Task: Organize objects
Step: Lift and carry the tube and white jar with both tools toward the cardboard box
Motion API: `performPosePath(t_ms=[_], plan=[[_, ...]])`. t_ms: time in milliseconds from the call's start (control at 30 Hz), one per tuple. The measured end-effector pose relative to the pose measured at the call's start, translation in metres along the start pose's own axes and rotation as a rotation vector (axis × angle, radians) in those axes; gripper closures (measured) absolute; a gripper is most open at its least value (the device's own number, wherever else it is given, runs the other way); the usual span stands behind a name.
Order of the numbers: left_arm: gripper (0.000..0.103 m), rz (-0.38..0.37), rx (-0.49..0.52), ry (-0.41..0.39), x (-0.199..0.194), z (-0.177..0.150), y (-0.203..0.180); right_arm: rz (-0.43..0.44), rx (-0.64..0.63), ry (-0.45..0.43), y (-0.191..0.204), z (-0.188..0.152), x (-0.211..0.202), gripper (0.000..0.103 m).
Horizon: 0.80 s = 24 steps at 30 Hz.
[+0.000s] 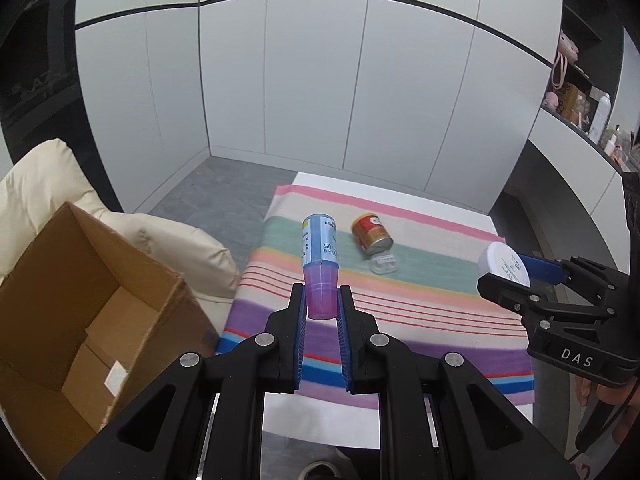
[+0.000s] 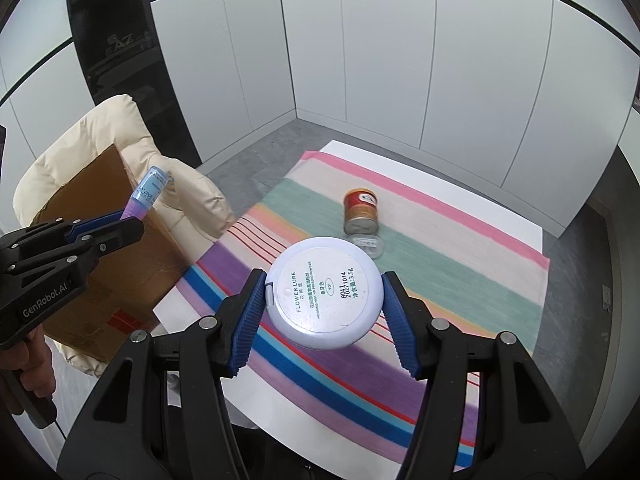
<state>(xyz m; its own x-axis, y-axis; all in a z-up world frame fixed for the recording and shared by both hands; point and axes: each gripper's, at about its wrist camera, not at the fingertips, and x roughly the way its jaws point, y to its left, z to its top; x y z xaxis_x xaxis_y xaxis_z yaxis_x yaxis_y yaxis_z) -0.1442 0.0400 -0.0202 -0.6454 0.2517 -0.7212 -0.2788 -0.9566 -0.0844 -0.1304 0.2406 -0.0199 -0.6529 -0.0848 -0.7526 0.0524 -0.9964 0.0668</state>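
Fingers (image 1: pixel 298 316) of both grippers clamped on cosmetics above the striped tabletop cloth (image 1: pixel 400 308).
Left gripper (image 1: pixel 320 308) grips a blue-and-pink plastic tube (image 1: pixel 319 264) by its pink cap; right gripper (image 2: pixel 326 300) pinches a round white powder compact (image 2: pixel 324 292). A red-and-gold tin can (image 2: pixel 361 210) lies on the cloth; an open brown cardboard box (image 1: pixel 80 300) sits left.

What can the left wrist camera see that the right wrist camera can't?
Only the left wrist view shows the inside of the brown cardboard box and wall shelves holding pink things. Only the right wrist view shows the printed label on the round white compact. Both show the striped cloth, the red-and-gold can and the blue-and-pink tube.
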Motion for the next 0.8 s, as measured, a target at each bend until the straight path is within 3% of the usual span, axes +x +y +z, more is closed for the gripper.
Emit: performPosePath(t_ms=[800], plan=[[0.089,0.103,-0.095,-0.014,-0.024,-0.018,0.079,0.102,-0.11,-0.03,0.08,0.02,0.016,0.043]])
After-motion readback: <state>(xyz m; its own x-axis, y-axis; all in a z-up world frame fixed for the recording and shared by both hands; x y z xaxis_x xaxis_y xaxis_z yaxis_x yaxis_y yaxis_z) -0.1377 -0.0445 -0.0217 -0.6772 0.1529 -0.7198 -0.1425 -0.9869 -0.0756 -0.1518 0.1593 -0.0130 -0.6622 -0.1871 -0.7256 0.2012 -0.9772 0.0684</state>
